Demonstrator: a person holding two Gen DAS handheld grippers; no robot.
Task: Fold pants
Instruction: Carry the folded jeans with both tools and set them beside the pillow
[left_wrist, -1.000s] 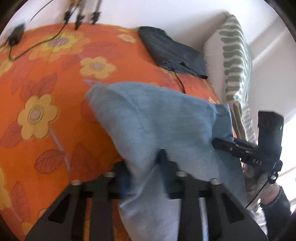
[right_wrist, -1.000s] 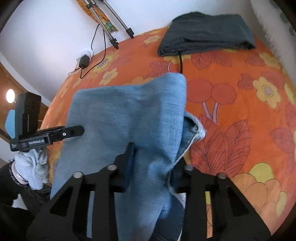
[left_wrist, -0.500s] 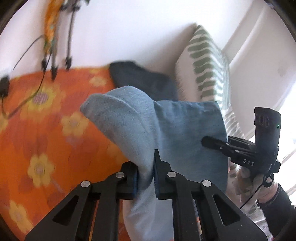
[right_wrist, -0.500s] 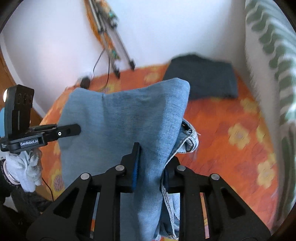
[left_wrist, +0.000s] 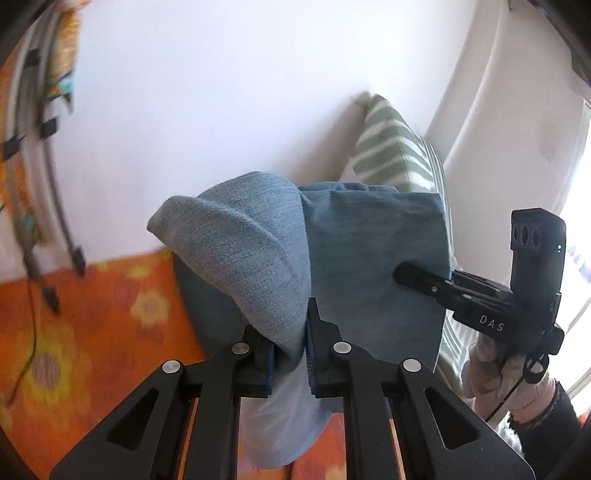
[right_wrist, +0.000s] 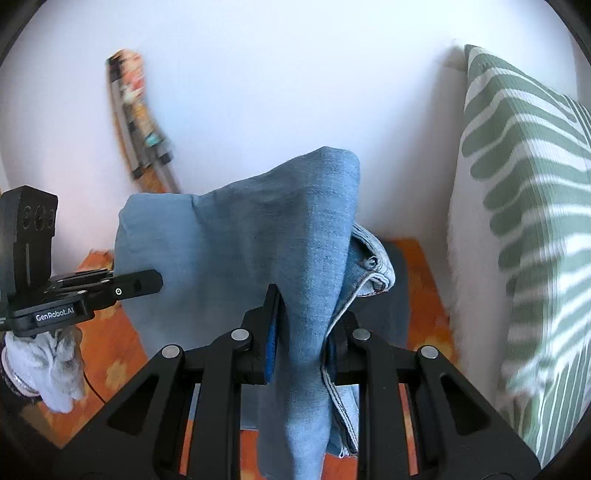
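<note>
Light blue denim pants (left_wrist: 351, 251) hang in the air between the two grippers, above the orange flowered bedspread (left_wrist: 110, 317). My left gripper (left_wrist: 290, 349) is shut on a bunched fold at one side of the pants. My right gripper (right_wrist: 304, 332) is shut on the other side of the pants (right_wrist: 229, 258), where the waistband with its button (right_wrist: 373, 264) hangs beside the grip. In the left wrist view the right gripper (left_wrist: 406, 275) reaches into the cloth from the right. In the right wrist view the left gripper (right_wrist: 155, 284) comes in from the left, held by a gloved hand (right_wrist: 55, 365).
A green and white striped pillow (right_wrist: 524, 221) leans against the white wall on the right. A dark folded garment (right_wrist: 388, 302) lies on the bed behind the pants. Tripod legs (left_wrist: 44, 206) and a cable stand at the far left by the wall.
Both grippers have risen and tilted up, lifting the pants off the bedspread. The views now show mostly wall instead of bed. The jaws have closed tighter on the denim.
</note>
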